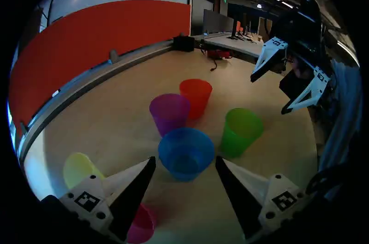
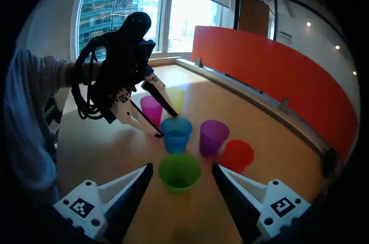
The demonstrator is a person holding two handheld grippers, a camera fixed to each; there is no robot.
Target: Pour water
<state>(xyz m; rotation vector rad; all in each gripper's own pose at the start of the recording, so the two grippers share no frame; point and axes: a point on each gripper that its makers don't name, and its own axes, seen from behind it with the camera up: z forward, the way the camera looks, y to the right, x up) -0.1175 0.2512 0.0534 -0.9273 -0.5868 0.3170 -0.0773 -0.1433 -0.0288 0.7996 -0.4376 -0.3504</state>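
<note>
In the left gripper view, the left gripper (image 1: pixel 183 160) is spread wide. Its tips flank the blue cup (image 1: pixel 186 151), which stands upright on the table (image 1: pixel 115 119); I cannot tell whether they touch it. The purple cup (image 1: pixel 169 112) is just behind the blue cup, and the red cup (image 1: pixel 196 96) is farther behind. The green cup (image 1: pixel 241 131) is just right of the blue cup and the yellow cup (image 1: pixel 78 168) well to its left. The pink cup (image 1: pixel 140 223) sits on the near side, partly behind a finger. The right gripper (image 1: pixel 268 96) hangs above and right of the blue cup, released and empty.

In the right gripper view, the right gripper (image 2: pixel 181 166) is released, and the green cup (image 2: pixel 179 172) sits between its tips with gaps on both sides. The blue cup (image 2: pixel 176 133) is just beyond. The left gripper (image 2: pixel 167 125), spread, has a tip on either side of the blue cup's rim.
</note>
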